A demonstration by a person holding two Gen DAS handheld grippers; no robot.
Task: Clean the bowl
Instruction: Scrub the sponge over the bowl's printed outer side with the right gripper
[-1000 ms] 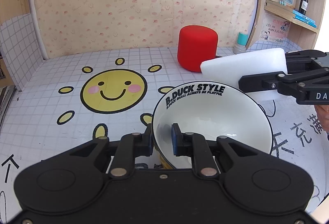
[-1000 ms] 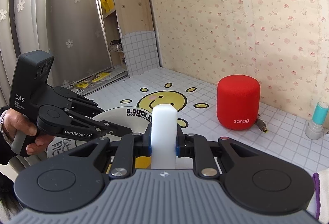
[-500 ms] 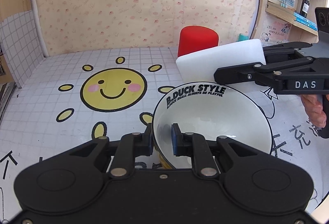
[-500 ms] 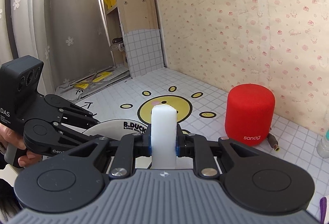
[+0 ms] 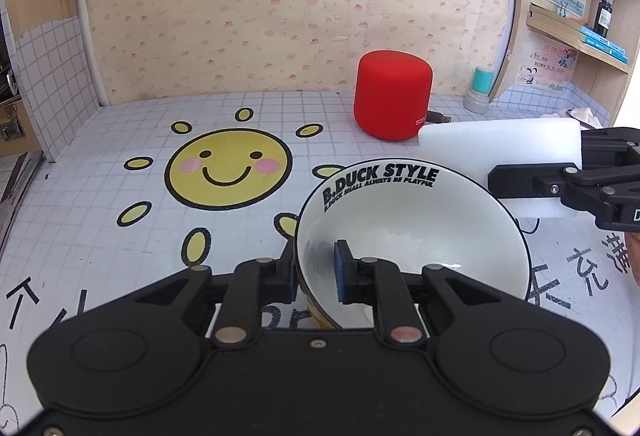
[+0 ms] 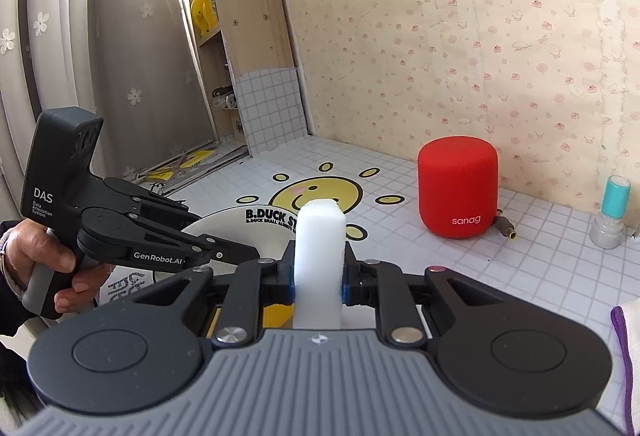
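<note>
one bowl [image 5: 412, 232] on the bench [image 5: 120, 236], rim pinched by the left tongs [image 5: 316, 272]; right tongs [image 6: 319, 278] clamp one white sponge [image 6: 320, 260] beside it — one red speaker [image 6: 458, 192]; only the right view shows the left hand [image 6: 44, 260].

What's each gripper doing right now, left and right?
Left gripper: shut on the rim of the white bowl.
Right gripper: shut on the white sponge block, beside the bowl.

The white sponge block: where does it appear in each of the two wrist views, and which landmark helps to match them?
Left wrist view: white sponge block at the right, beyond the bowl's rim, clamped by the right gripper.
Right wrist view: sponge at centre, upright between the jaws.
Shared landmark: the red speaker by the wall.
</note>
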